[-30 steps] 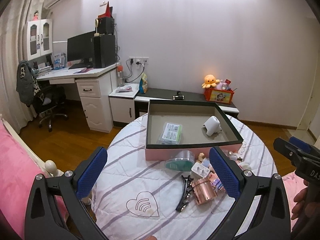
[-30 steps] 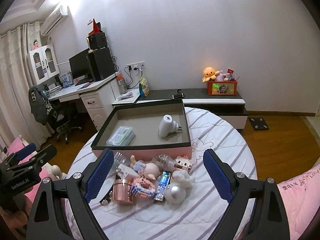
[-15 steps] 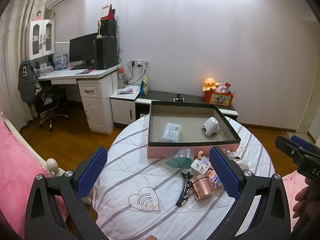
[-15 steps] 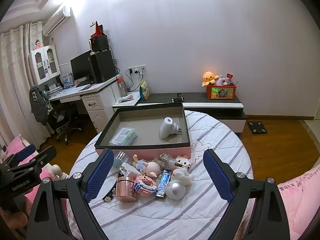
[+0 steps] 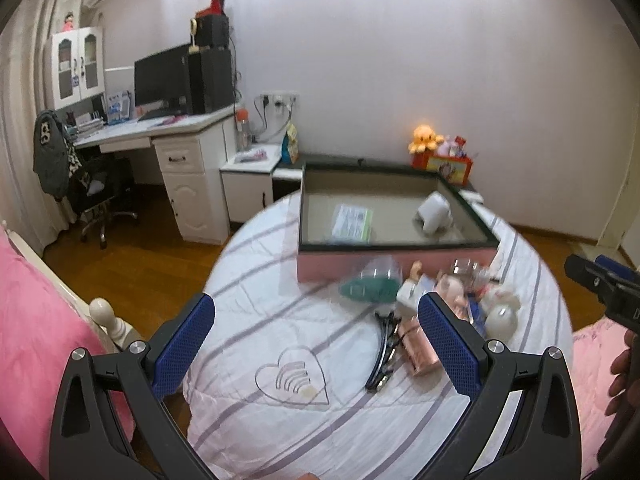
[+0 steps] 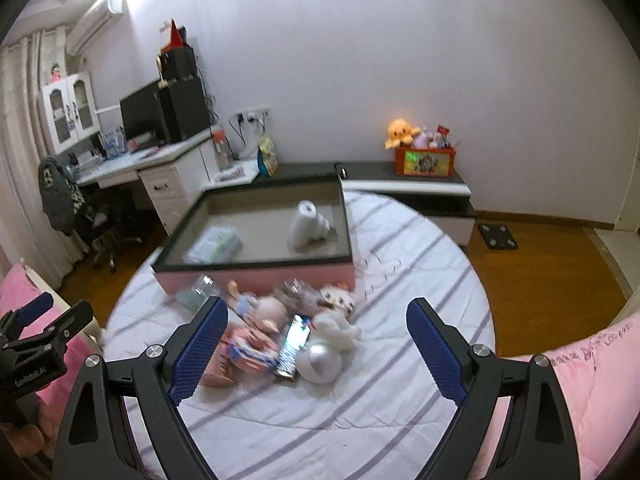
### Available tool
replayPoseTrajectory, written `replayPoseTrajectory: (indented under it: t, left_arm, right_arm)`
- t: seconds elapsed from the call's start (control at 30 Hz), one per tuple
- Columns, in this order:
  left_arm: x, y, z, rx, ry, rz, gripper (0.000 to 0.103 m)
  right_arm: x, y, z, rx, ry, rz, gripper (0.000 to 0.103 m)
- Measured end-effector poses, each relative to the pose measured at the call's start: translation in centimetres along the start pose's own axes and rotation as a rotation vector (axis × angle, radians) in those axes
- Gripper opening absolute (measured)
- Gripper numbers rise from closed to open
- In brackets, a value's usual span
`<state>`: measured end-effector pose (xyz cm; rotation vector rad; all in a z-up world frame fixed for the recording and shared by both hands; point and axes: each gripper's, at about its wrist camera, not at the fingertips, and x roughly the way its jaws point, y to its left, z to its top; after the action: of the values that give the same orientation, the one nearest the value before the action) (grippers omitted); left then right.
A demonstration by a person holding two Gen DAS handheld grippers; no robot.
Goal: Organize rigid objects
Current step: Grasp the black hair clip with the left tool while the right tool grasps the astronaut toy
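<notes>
Both grippers are held above the near side of a round table (image 5: 256, 312) covered with a white, purple-striped cloth.

Left gripper (image 5: 316, 344): jaws wide apart, nothing between the blue pads. Below it lies bare cloth with a heart outline (image 5: 294, 380).

Right gripper (image 6: 316, 350): jaws wide apart, gripping nothing. It hangs over the pile of small items without touching any of them.

Tray: a pink box (image 5: 396, 266) with a dark rim stands on the far half of the table. Inside it, a flat green-and-white packet (image 5: 352, 222) lies toward the left, and a white plug-in device (image 6: 306, 224) lies toward the right, well apart from the packet.

Loose items: all lie on the cloth just in front of the box's near wall.
- A clear dome with a teal base (image 5: 370, 282) lies at the left end, close to the wall.
- A black hair clip (image 5: 382, 354) lies nearer, beside a rose-gold cylinder (image 5: 418, 354).
- A small doll figure (image 6: 262, 312) lies in the middle.
- A blue wrapped bar (image 6: 294, 340) lies just right of a pink block toy (image 6: 248, 350).
- A white round toy (image 6: 322, 362) sits just beside the bar, on its right.
- A clear plastic piece (image 6: 294, 286) rests against the box wall.

The pictures are blurred, so finer detail of the pile cannot be told.
</notes>
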<state>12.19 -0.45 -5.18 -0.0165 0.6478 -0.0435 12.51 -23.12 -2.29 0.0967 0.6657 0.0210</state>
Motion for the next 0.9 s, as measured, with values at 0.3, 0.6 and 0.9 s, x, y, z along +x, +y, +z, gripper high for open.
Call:
replayPoseTrajectory:
  t: [0.3,0.6,0.9]
  left_arm:
    - [4.8,-1.4,-3.2,0.047,0.120,-0.008,0.103]
    - [8.3,-2.6,-4.5,0.079,0.203,-0.061,0.103]
    - [11.9,-3.5,-5.4,0.123,0.285,-0.061,0.097]
  right_arm:
    - [3.5,-1.3,-1.9,0.013,0.106,-0.013,0.092]
    - [6.4,-1.6,-2.6,0.032,0.179,-0.013,0.092]
    - [9.2,-2.0,-3.2,0.046,0.235,0.004,0.092]
